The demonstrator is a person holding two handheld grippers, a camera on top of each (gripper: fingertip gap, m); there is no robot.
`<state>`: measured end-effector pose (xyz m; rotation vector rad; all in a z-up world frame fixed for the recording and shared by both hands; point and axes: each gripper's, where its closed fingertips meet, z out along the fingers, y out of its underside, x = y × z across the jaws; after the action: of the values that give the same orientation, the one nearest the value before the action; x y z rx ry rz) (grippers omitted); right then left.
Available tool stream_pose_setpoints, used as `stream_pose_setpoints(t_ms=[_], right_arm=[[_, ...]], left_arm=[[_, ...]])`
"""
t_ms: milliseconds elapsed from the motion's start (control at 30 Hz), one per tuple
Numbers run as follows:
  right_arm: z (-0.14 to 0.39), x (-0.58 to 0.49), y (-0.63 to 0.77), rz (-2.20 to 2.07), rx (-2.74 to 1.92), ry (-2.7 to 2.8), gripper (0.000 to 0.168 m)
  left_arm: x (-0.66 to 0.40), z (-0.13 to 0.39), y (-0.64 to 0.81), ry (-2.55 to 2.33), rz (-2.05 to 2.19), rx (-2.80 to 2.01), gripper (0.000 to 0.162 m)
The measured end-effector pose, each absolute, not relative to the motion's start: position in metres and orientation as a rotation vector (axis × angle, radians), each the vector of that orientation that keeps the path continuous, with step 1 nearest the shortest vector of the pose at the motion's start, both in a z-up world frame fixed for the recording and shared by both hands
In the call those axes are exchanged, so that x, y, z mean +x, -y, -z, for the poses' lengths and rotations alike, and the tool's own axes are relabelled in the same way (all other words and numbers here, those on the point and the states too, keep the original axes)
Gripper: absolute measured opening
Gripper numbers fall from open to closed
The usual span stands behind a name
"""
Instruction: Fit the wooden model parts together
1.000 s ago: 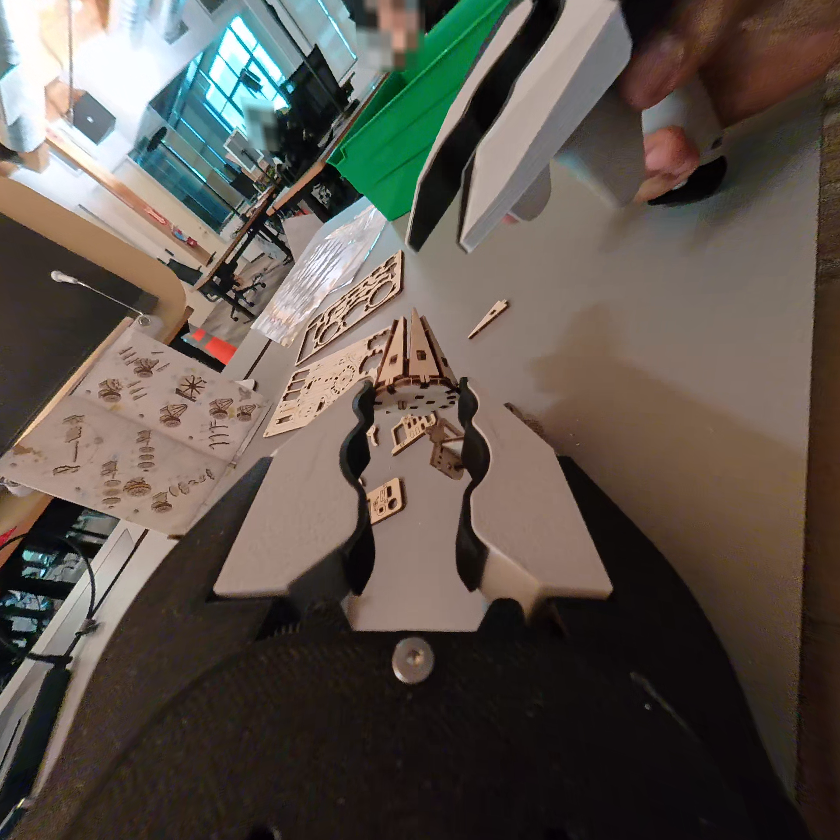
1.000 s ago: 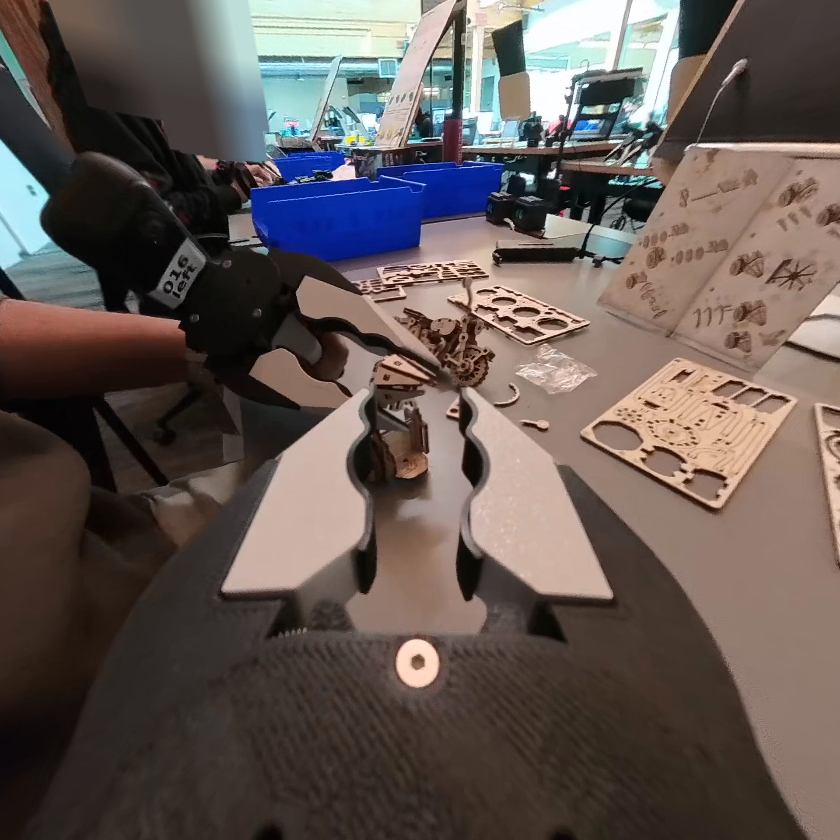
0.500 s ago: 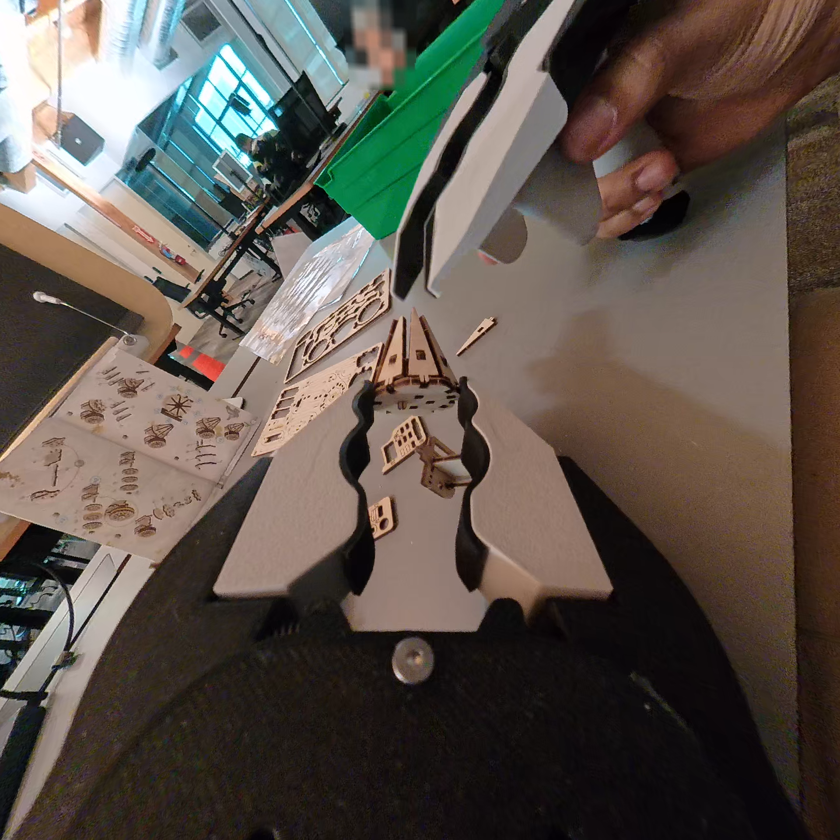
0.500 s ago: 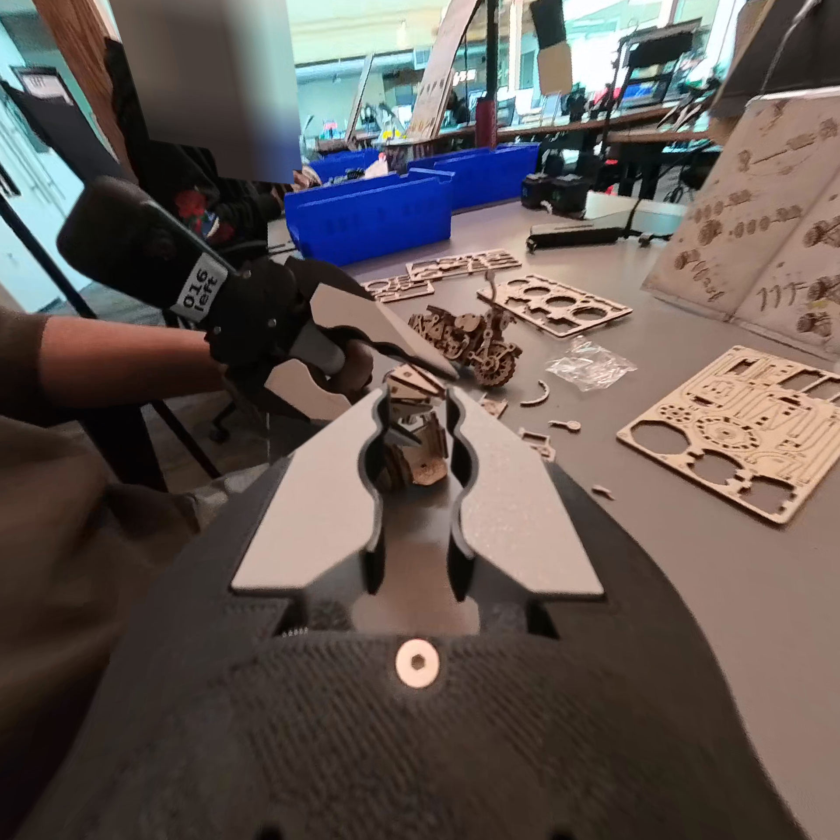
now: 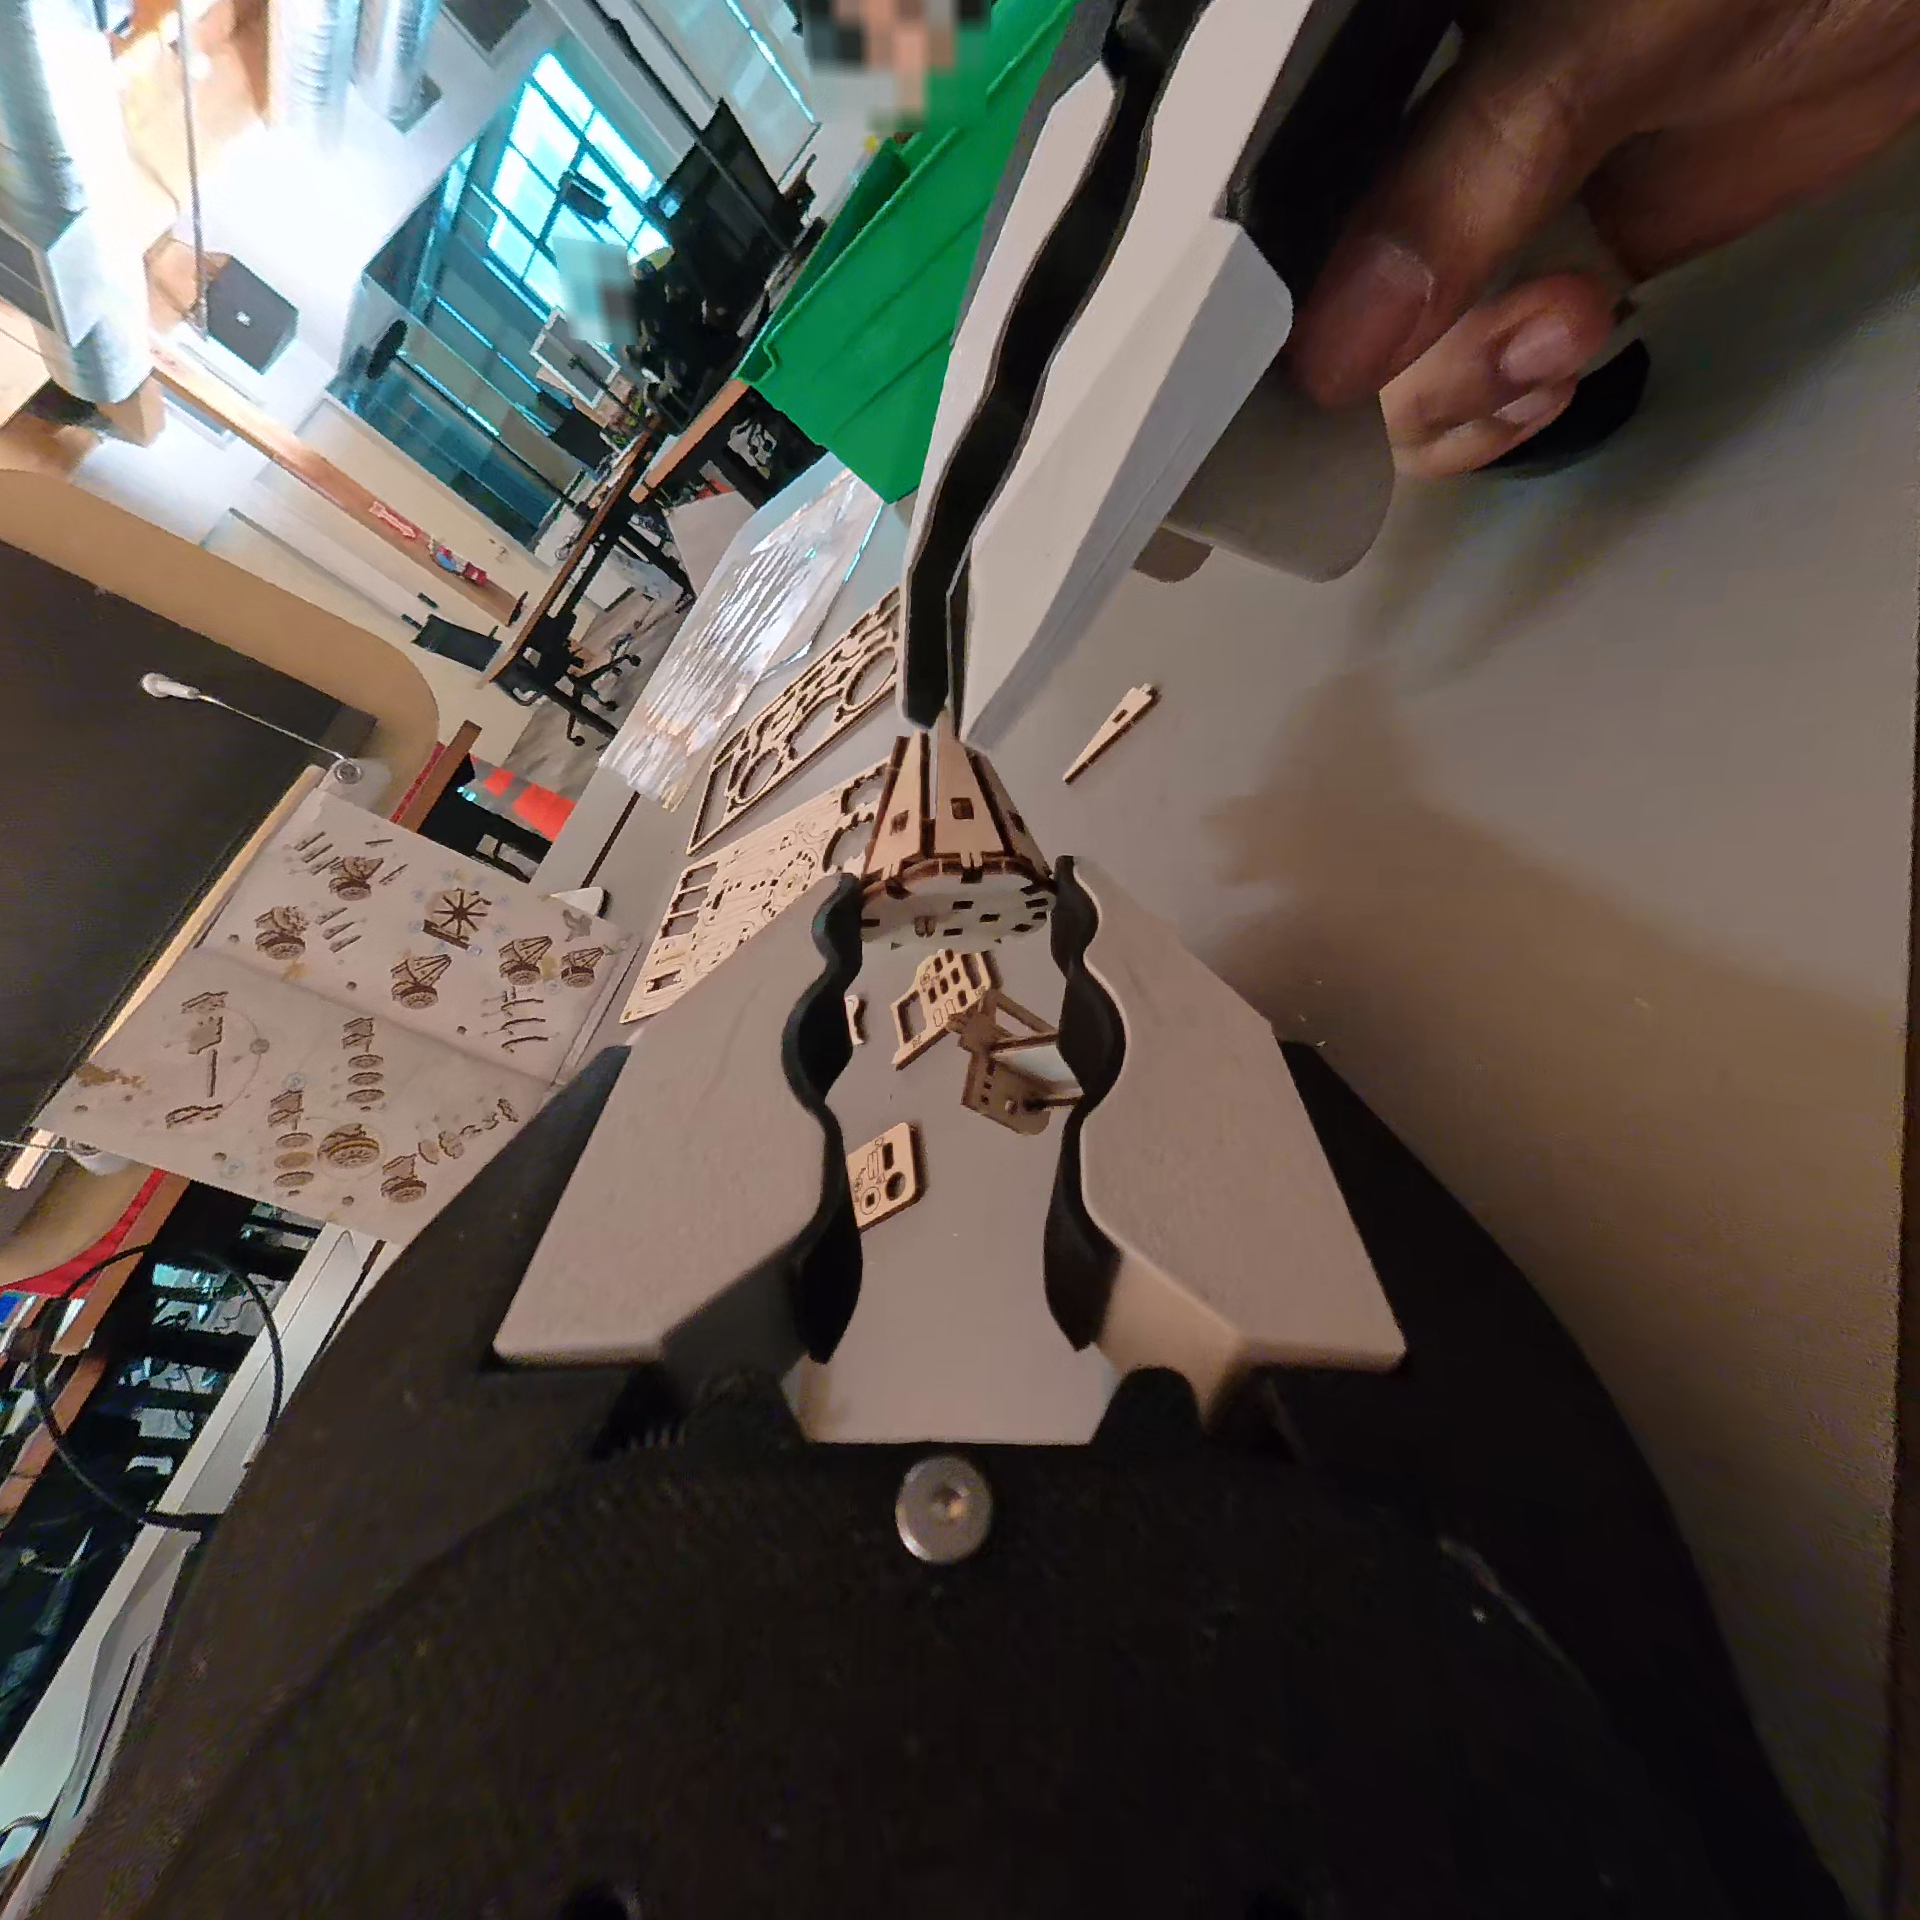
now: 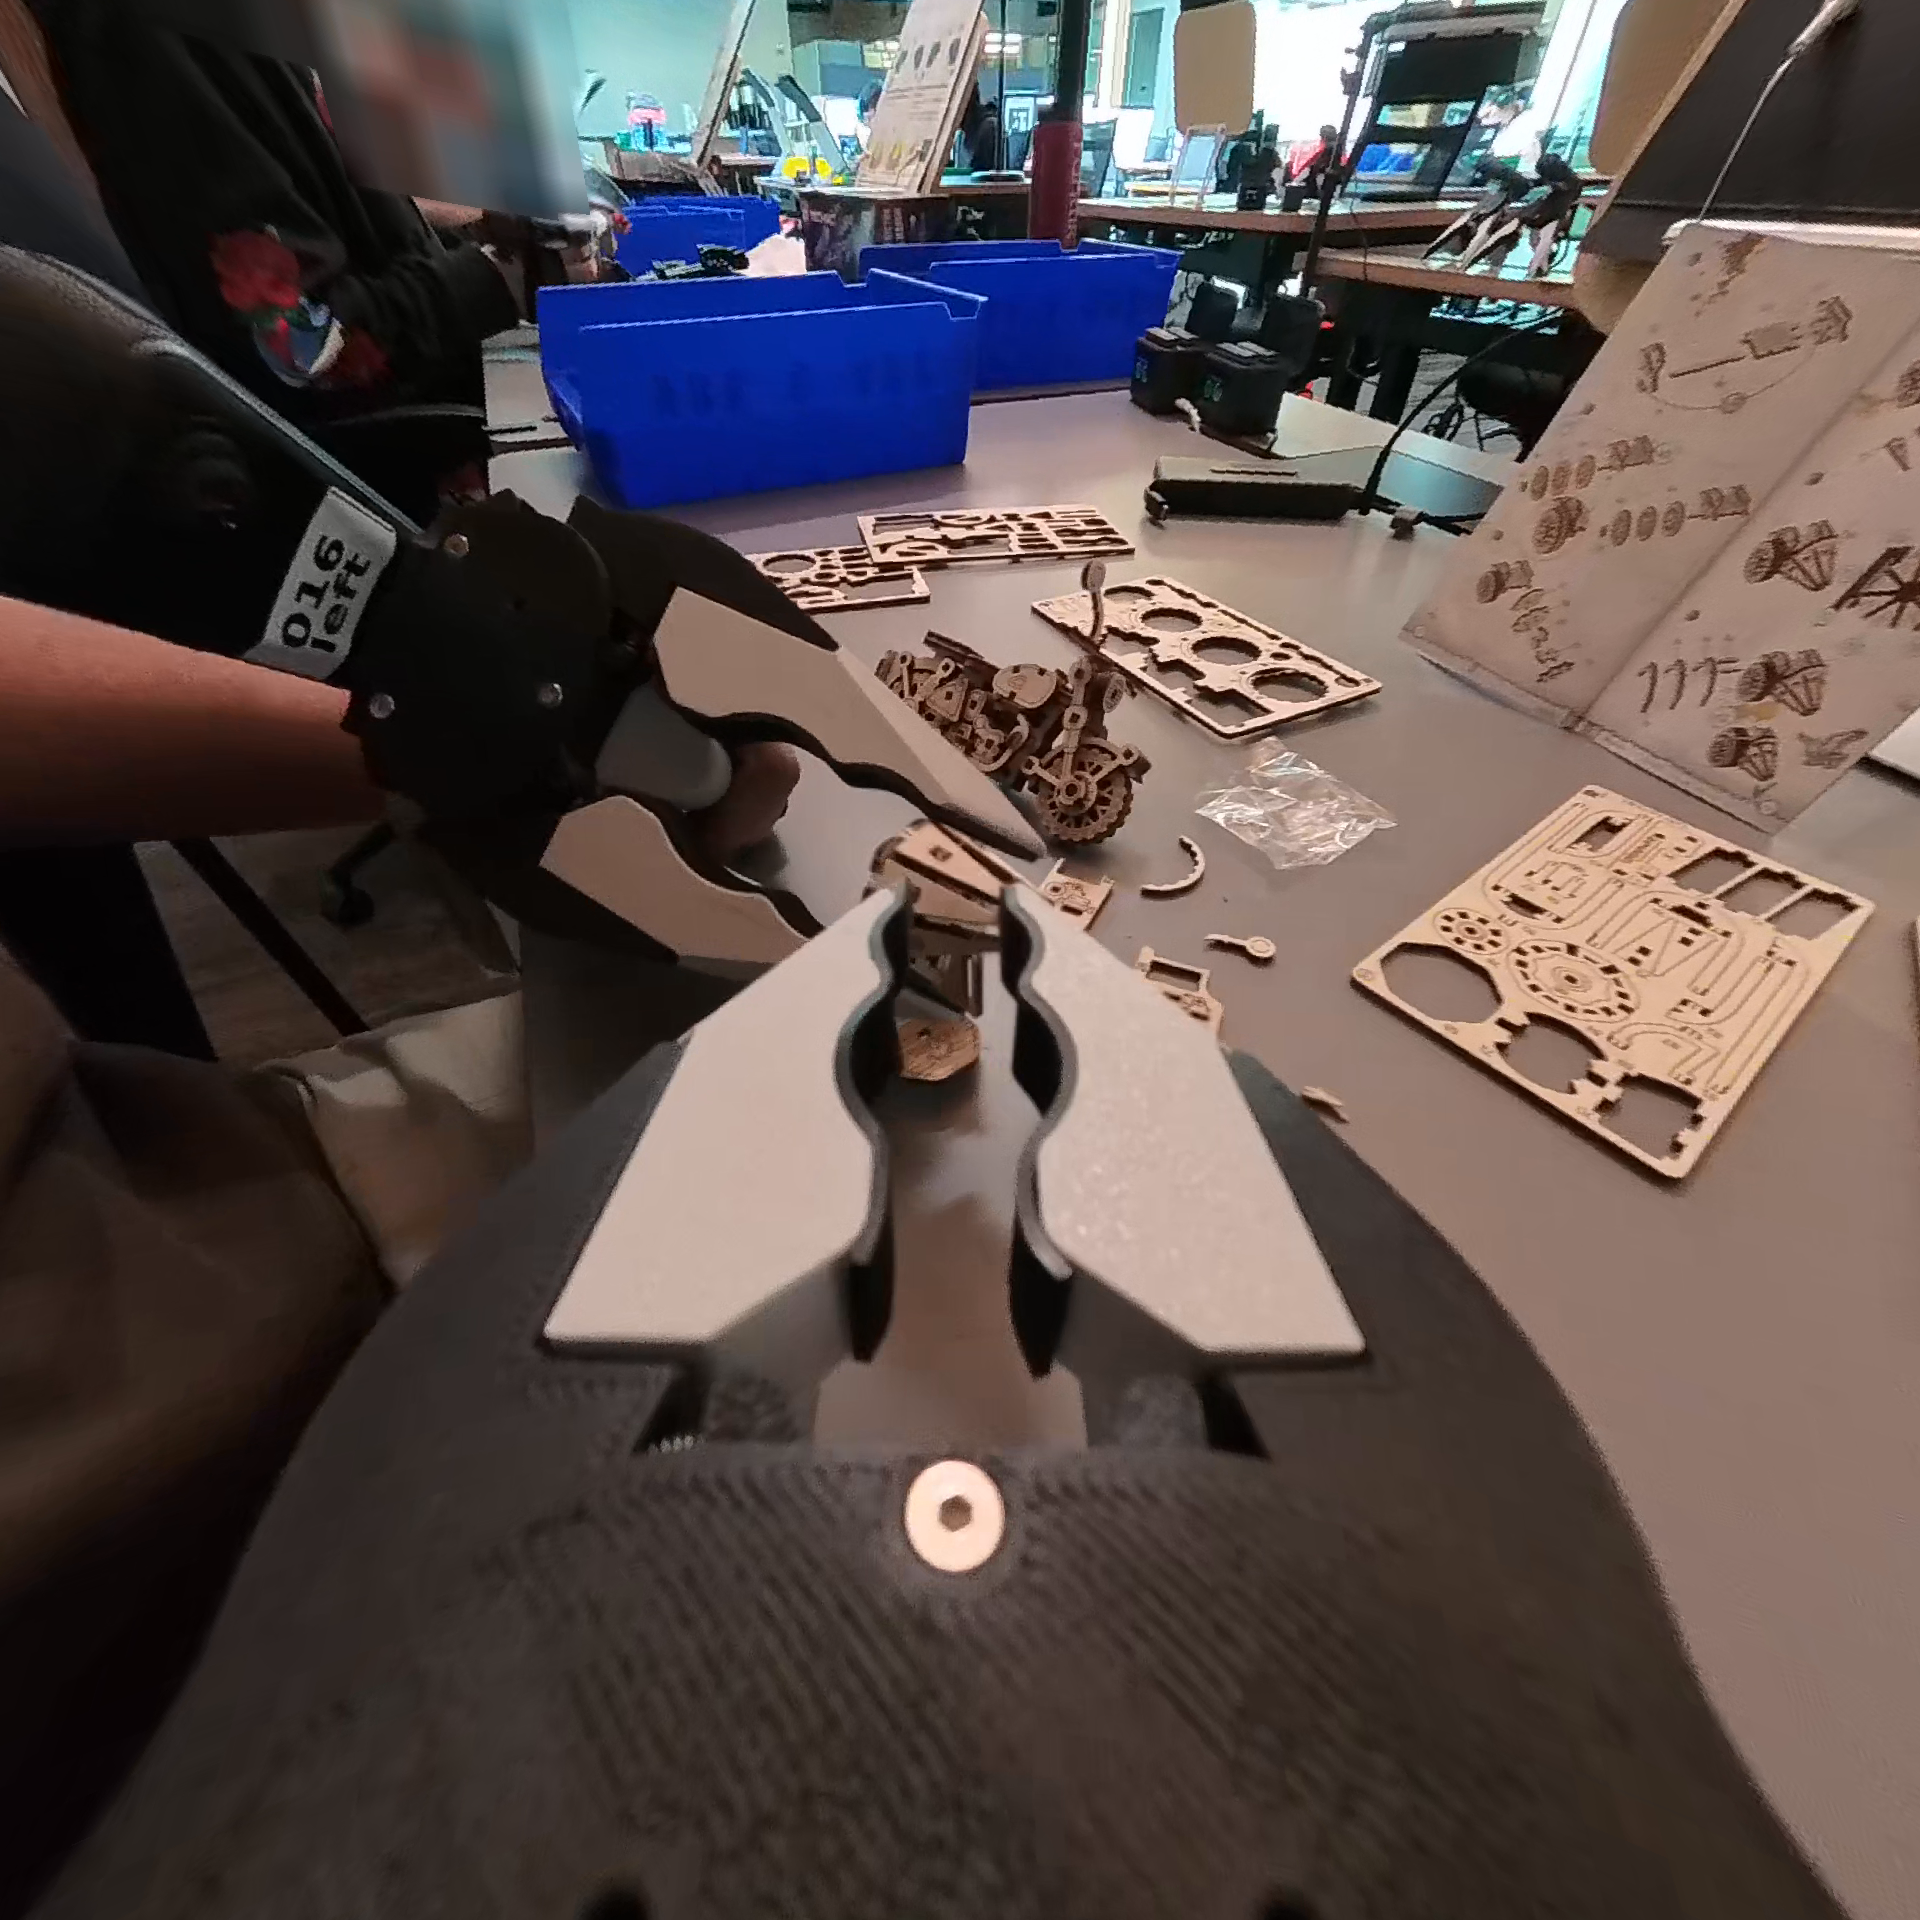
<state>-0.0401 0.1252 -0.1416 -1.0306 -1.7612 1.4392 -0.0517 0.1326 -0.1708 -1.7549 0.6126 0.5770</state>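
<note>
A: Where did the wooden cone piece [image 5: 951, 852] sit relative to the claws?

B: Its flat perforated base was wedged between the fingertips of the left gripper [image 5: 956, 914], the jaws narrowed onto it, with the tapered slats pointing away. The right gripper [image 5: 940, 717] came in from above with its jaws nearly together, pinching the cone's pointed tip.

A: And from the other camera?

B: The same piece [image 6: 940, 914] sat between the right gripper's [image 6: 951, 914] tips, jaws narrowed around it, above the grey table [image 6: 1558, 1351]. The left gripper [image 6: 935, 852] reached in from the left.

A: Materials?

B: Pale laser-cut plywood, thin and slotted, with dark burnt edges. The fingers [image 5: 686, 1164] were matte grey plates with wavy black rubber linings.

A: What lay round about?

B: Loose cut-out bits [image 5: 883, 1184] under the left claw, a finished wooden motorcycle [image 6: 1023, 743], punched-out sheets [image 6: 1610, 977], a crinkled clear bag [image 6: 1294, 805], and an open instruction booklet [image 6: 1704, 582] propped upright.
</note>
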Motion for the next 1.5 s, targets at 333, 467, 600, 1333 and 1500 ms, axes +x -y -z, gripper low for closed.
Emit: stream_pose_setpoints(t_ms=[333,467,600,1333,1500], right_arm=[[0.145,-0.042,-0.128,-1.371,-1.034,1.759,0.012],[0.145,-0.042,-0.129,-1.379,-1.046,1.759,0.01],[0.146,-0.042,-0.128,-1.359,-1.039,1.765,0.011],[0.124,-0.042,-0.119,-1.196,-0.932,1.652,0.003],[0.121,-0.04,-0.119,-1.243,-0.946,1.638,0.001]], left_arm=[[-0.054,0.169,-0.133,-0.598,-0.601,-1.741,0.036],[-0.054,0.17,-0.133,-0.605,-0.614,-1.746,0.036],[-0.056,0.174,-0.134,-0.601,-0.636,-1.774,0.035],[-0.061,0.159,-0.135,-0.56,-0.792,-1.732,0.035],[-0.055,0.157,-0.132,-0.516,-0.654,-1.747,0.036]])
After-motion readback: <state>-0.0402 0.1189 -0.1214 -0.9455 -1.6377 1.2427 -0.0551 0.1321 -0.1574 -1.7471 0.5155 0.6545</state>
